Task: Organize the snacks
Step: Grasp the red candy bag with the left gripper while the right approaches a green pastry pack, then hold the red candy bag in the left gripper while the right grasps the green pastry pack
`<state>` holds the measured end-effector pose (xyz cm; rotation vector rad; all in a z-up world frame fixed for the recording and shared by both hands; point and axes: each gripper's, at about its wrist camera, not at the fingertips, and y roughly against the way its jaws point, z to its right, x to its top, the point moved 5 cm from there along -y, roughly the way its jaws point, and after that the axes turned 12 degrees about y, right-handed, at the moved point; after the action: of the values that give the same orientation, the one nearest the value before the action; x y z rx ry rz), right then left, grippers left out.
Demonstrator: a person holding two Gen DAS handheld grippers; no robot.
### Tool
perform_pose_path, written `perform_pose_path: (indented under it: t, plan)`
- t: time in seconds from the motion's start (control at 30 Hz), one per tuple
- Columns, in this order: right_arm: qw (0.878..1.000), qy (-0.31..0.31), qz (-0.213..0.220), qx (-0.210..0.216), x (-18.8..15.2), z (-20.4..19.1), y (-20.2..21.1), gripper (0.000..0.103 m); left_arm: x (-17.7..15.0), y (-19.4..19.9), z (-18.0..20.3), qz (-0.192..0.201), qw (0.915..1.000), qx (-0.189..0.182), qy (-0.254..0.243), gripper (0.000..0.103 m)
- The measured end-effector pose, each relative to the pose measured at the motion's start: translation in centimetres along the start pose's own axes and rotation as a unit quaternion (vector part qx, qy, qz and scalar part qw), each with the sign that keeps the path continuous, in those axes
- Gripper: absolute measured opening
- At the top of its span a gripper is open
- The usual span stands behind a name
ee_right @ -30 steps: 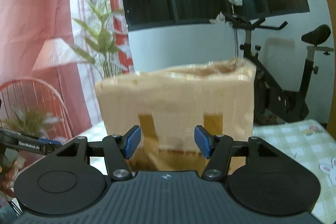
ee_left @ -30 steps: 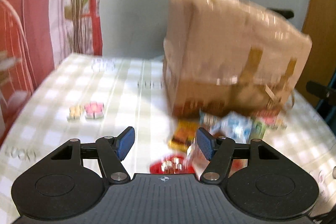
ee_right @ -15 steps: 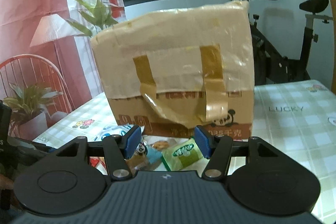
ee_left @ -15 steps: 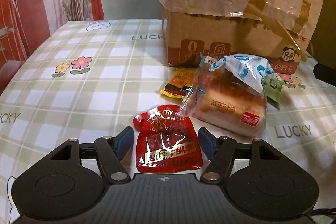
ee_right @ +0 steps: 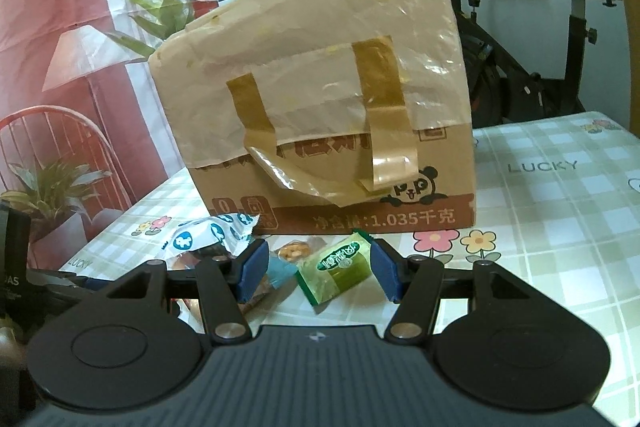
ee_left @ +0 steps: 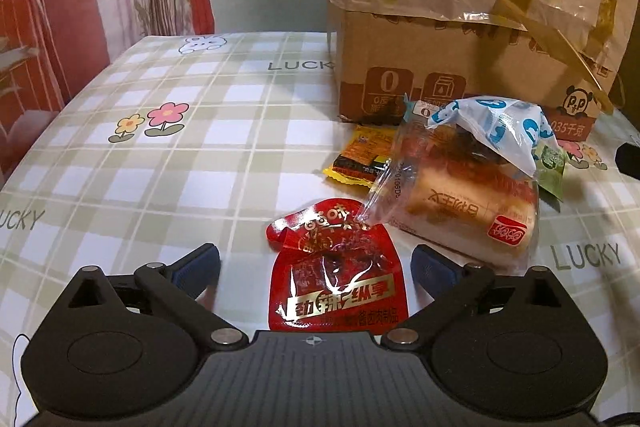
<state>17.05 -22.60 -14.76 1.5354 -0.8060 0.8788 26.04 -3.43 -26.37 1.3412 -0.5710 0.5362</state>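
Several snacks lie in front of a cardboard box (ee_left: 460,39). A red snack pouch (ee_left: 336,279) lies flat between the open fingers of my left gripper (ee_left: 316,267), untouched. To its right is a clear-and-blue bread bag (ee_left: 464,187), a yellow packet (ee_left: 360,155) behind it, and a green packet (ee_left: 552,163) at the right. In the right wrist view, my right gripper (ee_right: 316,267) is open around the green packet (ee_right: 336,267), beside a small blue packet (ee_right: 288,259) and the bread bag (ee_right: 208,235). The box (ee_right: 320,107) stands behind them.
The table has a green checked cloth (ee_left: 180,155) printed with flowers and "LUCKY". An exercise bike (ee_right: 540,39) stands behind the table at the right. A red chair (ee_right: 52,147) and a plant (ee_right: 48,187) stand at the left.
Both grippers have dropped and tilted down toward the table. The left came closer over the red pouch and its jaws opened wider. The right now frames the green packet.
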Motion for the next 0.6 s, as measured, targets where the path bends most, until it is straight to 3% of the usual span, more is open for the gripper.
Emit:
perform_pose_path:
  t: [0.17,0.2,0.23,0.33,0.43,0.6]
  plan:
    - [1.0,-0.003,-0.007,0.003,-0.2,-0.1,-0.2,0.06,0.2,-0.1,0.0,-0.006,1.0,-0.001,0.0,0.101]
    - [1.0,-0.003,-0.008,0.003,-0.2,-0.1,-0.2,0.06,0.2,0.0,-0.2,-0.002,1.0,0.001,0.003,0.091]
    - [1.0,-0.003,-0.008,0.003,-0.2,-0.1,-0.2,0.06,0.4,0.3,-0.4,0.004,1.0,0.001,0.006,0.074]
    - [1.0,-0.006,-0.014,0.001,-0.4,-0.1,-0.4,0.06,0.9,0.7,-1.2,0.01,0.9997,0.0,0.022,0.05]
    - [1.0,-0.006,-0.028,0.0,-0.8,-0.1,-0.9,0.06,0.8,1.1,-1.7,0.009,0.9988,-0.023,0.042,0.046]
    - [0.999,-0.008,-0.049,0.007,-1.0,-0.2,-1.8,0.06,0.0,2.0,-1.7,0.018,0.9981,-0.033,0.048,0.046]
